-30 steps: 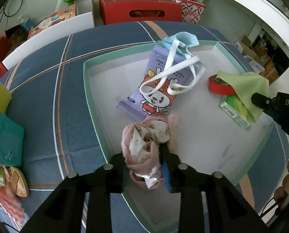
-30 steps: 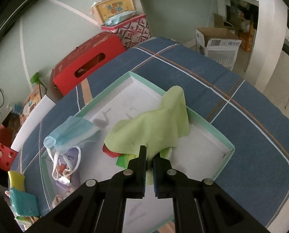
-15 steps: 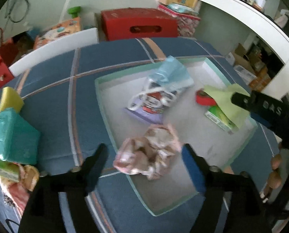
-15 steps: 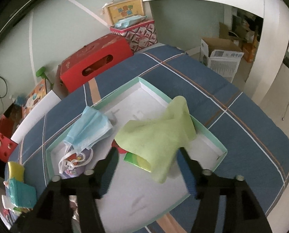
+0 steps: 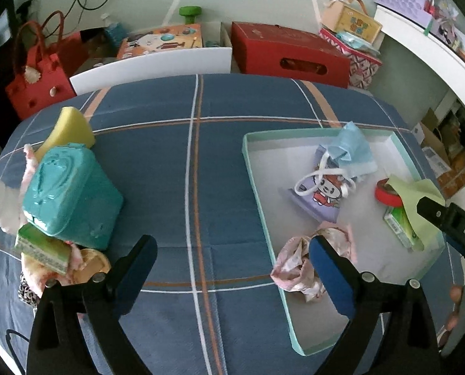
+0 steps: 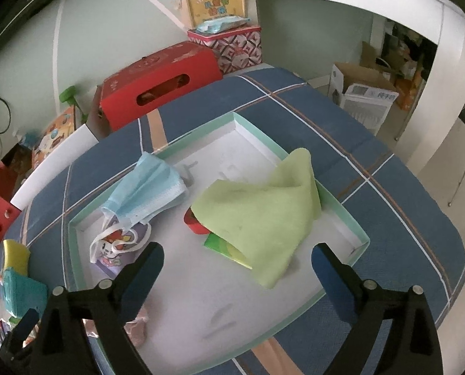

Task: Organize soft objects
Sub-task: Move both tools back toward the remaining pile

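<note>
A crumpled pink cloth (image 5: 290, 265) lies in the near left corner of the teal-rimmed white tray (image 5: 251, 168). My left gripper (image 5: 231, 247) hovers above the tray's left rim; its jaws are opening wide and the pads touch nothing. The green cloth (image 6: 257, 215) lies in the tray (image 6: 342, 209), draped over a red tape roll (image 6: 192, 222) and a green packet. My right gripper (image 6: 237, 251) hangs just in front of it, jaws opening, pads off the cloth. A blue face mask (image 6: 151, 187) rests on a purple cartoon pack (image 6: 113, 253).
At the table's left edge sits a pile: a teal pouch (image 5: 70, 193), a yellow sponge (image 5: 70, 125), a green packet (image 5: 42, 250) and bits of cloth. Behind the table stand a red box (image 5: 288, 53) and a white board (image 5: 151, 65).
Both grippers opened. The left one let go of the pink cloth and drew back up and to the left. The right one released the green cloth, which settled in the tray.
</note>
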Motion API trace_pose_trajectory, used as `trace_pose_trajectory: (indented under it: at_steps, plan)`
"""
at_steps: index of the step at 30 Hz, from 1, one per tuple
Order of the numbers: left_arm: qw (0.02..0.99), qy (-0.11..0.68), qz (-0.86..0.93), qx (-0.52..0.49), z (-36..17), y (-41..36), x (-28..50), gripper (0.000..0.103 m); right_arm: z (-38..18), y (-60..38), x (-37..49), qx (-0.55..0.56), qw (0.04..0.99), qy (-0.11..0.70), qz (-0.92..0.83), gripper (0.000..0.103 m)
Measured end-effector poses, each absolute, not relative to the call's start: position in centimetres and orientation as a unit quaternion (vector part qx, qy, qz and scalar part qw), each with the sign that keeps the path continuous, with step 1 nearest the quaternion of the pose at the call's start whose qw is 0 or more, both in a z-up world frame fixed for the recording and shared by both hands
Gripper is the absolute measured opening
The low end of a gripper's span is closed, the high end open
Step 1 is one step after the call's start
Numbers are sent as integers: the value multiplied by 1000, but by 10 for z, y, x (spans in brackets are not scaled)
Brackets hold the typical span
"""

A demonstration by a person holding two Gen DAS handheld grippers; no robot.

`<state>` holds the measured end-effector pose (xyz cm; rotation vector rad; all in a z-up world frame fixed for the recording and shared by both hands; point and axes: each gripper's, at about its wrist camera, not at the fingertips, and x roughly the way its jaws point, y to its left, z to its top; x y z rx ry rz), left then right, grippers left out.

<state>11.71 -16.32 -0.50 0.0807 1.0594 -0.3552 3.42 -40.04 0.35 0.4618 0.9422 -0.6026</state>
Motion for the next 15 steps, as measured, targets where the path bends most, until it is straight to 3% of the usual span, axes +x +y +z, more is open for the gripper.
trace_pose_trajectory:
  at_steps: [15]
  plan:
    - [868, 480, -127, 13, 28, -112, 119, 98, 16, -358, 49, 197, 848, 430, -238, 97]
